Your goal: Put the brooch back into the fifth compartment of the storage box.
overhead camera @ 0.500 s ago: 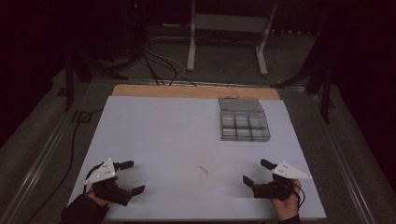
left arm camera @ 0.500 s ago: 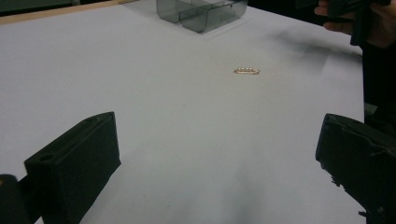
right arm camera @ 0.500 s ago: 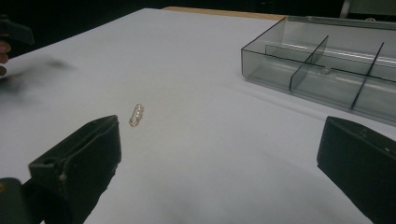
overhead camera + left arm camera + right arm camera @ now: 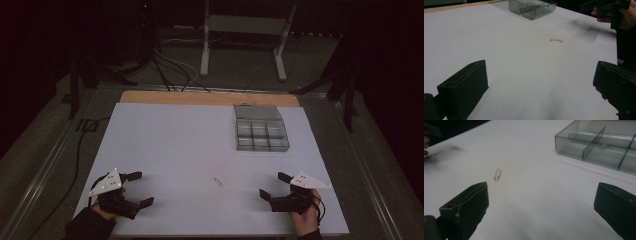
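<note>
Both grippers, left gripper (image 4: 137,189) and right gripper (image 4: 274,185), stand wide, holding nothing; gripper views reveal the paper clip's (image 4: 497,174) loops; divided tray (image 4: 261,134) sits well beyond on the white sheet (image 4: 175,145).

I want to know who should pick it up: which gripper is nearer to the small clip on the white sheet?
Right, though only slightly. The right gripper sits to the right of the clip; the left gripper sits farther off to its left. Both are open and clear of it.

light: dim, surroundings near black | brightest: white matte table sheet (image 4: 200,145) | shadows: soft, smeared grey | focus: small gold wire paper clip (image 4: 497,174) blurred, gripper views grainy
</note>
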### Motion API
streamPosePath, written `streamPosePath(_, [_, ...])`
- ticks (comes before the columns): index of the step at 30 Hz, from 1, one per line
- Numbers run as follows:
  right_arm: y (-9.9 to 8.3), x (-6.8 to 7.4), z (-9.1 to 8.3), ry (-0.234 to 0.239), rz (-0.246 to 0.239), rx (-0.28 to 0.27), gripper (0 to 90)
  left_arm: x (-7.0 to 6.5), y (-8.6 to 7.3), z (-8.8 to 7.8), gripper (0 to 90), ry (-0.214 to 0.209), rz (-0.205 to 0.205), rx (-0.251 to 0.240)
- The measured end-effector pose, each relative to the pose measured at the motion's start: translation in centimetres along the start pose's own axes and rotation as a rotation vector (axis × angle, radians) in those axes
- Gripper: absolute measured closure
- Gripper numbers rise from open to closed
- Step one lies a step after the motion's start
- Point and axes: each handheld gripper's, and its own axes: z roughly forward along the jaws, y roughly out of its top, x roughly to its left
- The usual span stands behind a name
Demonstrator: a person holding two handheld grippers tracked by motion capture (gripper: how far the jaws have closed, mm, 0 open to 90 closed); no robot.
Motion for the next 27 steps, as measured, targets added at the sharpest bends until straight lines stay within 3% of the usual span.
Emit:
streamPosePath(12, [1.3,0.2,-0.6,-0.037,0.010,-0.032,0.0,0.0,0.0,0.1,1.2,-0.006,0.004,0.007])
streamPosePath(17, [2.4,0.4,-0.9,-0.035,0.036,-0.057,0.0,0.0,0.1,0.1,1.2,-0.010,0.005,0.005])
streamPosePath(27, [3.5,1.0,-0.1,-0.021,0.038,-0.042,0.0,-0.1,0.1,0.0,1.2,-0.014,0.004,-0.002])
